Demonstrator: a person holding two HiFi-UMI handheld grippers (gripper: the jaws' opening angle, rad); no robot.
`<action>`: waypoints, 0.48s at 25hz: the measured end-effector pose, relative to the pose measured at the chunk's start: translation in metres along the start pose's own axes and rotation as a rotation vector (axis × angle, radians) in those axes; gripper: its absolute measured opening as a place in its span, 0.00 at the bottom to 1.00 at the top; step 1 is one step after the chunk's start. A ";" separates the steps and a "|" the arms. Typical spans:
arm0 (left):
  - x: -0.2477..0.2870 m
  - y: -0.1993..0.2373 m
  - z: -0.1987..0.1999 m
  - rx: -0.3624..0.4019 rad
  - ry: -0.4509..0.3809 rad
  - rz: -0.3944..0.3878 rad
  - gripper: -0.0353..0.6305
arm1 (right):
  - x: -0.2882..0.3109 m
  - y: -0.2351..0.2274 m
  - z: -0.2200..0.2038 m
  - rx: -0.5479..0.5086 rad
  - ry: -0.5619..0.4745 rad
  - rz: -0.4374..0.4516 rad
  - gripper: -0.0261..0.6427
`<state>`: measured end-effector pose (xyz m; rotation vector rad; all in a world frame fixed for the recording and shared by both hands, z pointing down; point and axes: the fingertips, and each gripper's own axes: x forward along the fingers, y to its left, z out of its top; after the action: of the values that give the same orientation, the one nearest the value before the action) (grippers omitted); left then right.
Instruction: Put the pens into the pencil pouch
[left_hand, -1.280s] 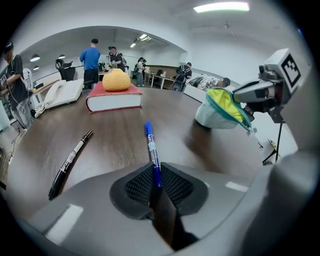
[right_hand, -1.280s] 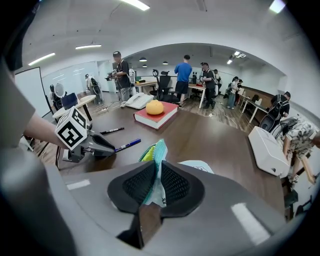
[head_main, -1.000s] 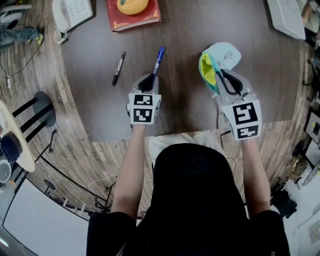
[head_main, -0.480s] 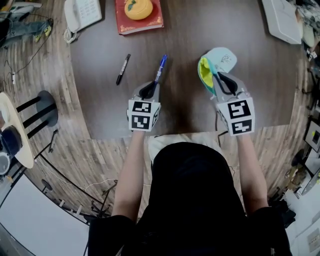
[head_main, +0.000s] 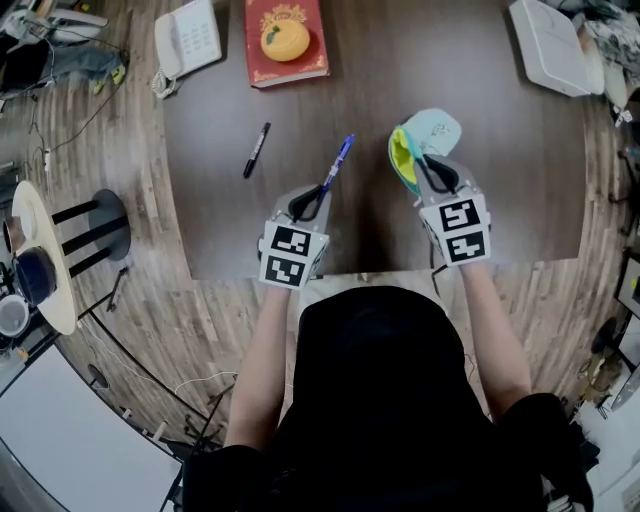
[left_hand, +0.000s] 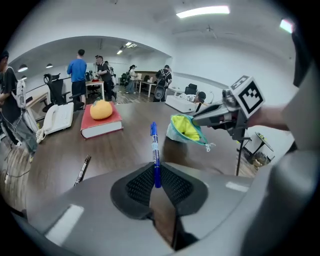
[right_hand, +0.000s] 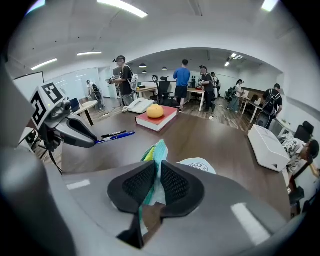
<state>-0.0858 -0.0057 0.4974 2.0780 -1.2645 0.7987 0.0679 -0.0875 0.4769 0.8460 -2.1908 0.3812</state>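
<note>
Brown tabletop lay under both grippers. Your right gripper was clenched on the rim of the teal-and-yellow pencil pouch. Your left gripper pinched the blue pen by one end, the rest jutting ahead of the jaws. Black pen lay left of them.

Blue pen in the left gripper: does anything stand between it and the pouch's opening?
Nothing visible does. The blue pen, clamped in the left gripper, faces the pouch held up by the right gripper; only bare table lies between them.
</note>
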 end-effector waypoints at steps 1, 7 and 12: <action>-0.002 -0.006 0.003 0.009 -0.003 -0.011 0.10 | 0.000 0.000 0.000 -0.001 -0.003 0.003 0.11; -0.013 -0.043 0.020 0.070 -0.010 -0.053 0.10 | -0.005 0.001 0.001 -0.015 -0.016 0.023 0.11; -0.009 -0.065 0.019 0.096 0.015 -0.090 0.10 | -0.013 0.004 -0.002 -0.030 -0.015 0.030 0.11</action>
<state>-0.0264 0.0107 0.4671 2.1844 -1.1357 0.8478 0.0722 -0.0778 0.4687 0.8026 -2.2196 0.3573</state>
